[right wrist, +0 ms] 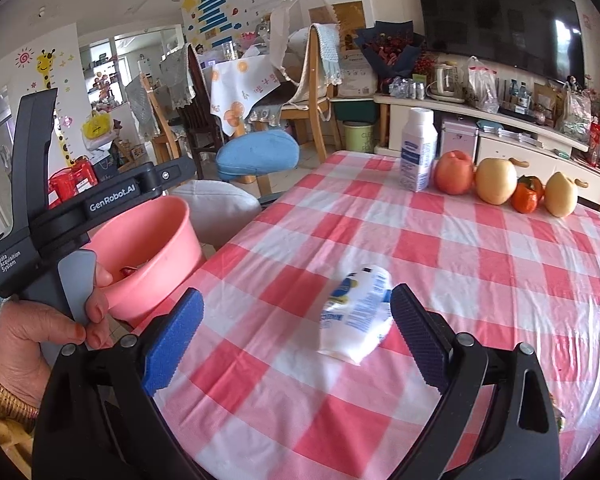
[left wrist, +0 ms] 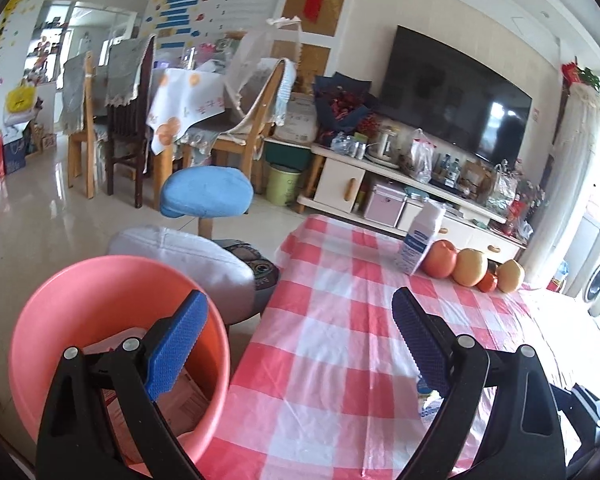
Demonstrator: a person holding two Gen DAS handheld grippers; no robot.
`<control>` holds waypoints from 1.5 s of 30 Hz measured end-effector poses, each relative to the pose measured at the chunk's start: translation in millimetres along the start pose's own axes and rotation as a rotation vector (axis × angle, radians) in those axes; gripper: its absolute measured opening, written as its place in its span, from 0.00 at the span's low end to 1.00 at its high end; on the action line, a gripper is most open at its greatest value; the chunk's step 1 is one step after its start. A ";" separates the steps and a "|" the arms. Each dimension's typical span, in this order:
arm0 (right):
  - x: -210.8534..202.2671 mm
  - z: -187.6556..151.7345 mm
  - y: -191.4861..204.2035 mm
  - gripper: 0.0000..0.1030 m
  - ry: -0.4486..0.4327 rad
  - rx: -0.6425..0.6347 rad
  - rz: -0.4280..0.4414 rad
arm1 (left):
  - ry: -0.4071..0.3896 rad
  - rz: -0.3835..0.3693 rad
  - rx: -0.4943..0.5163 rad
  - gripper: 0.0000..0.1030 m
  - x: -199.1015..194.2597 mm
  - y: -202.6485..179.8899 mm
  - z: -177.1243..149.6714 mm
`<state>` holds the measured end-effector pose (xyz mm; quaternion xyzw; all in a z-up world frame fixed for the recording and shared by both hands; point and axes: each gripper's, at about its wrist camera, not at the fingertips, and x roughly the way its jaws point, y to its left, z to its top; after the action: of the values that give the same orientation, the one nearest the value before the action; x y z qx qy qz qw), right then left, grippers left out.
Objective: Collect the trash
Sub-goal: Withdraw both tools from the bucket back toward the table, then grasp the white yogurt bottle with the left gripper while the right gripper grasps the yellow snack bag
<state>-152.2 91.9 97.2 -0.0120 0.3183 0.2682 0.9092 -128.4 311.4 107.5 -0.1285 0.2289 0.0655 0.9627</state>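
the right gripper (right wrist: 296, 332) is spread wide and holds nothing. its blue-padded fingers (right wrist: 172, 344) hover low over the red-and-white checked plastic-covered desk (right wrist: 480, 280). a crumpled white plastic pouch with blue and yellow print (right wrist: 356, 314) lies flat on the desk just ahead of it, off centre toward the right finger, which is just beside the pouch or touching it. the pouch's long axis runs roughly away from the gripper, tilted a little to the right. the right gripper is clearly the nearer one, so closing on the pouch likely calls for a small shift to the right and forward first.

the left gripper (left wrist: 300, 344) is also wide open and empty. it hangs over the desk's left edge, with its left finger in front of the round salmon-pink plastic bucket (left wrist: 60, 312). in the right wrist view, a hand (right wrist: 32, 344) grips its handle beside the bucket.

the bucket stands off the left edge of the desk, below the tabletop. it already holds some flattened printed packaging (left wrist: 188, 396) and, seen from the right wrist, something small and red (right wrist: 126, 271) that i cannot identify.

toward the far edge of the desk stands an upright white carton with a blue label (right wrist: 418, 152). beside it runs a row of fruit (right wrist: 496, 182), well apart from both grippers.
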 end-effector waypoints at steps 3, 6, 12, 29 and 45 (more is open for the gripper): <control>-5.9 -0.9 -7.7 0.92 -0.007 0.007 -0.008 | -0.007 -0.002 0.021 0.90 0.1 -8.8 -1.1; -11.6 -2.4 -16.4 0.92 -0.013 0.013 -0.017 | 0.003 -0.012 0.035 0.90 2.2 -17.0 -2.5; -23.5 -7.8 -35.4 0.93 -0.024 0.036 -0.037 | -0.001 -0.032 0.073 0.90 2.4 -36.8 -4.8; -44.0 -18.2 -80.2 0.93 -0.031 0.101 -0.056 | 0.052 -0.061 0.145 0.90 13.5 -86.9 -13.9; -67.0 -31.1 -127.4 0.93 0.004 0.126 -0.094 | 0.178 -0.126 0.196 0.90 27.2 -130.5 -32.7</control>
<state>-150.7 -55.3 92.6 0.0296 0.3357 0.2045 0.9190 -94.0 179.2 95.3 -0.0534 0.3101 -0.0293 0.9487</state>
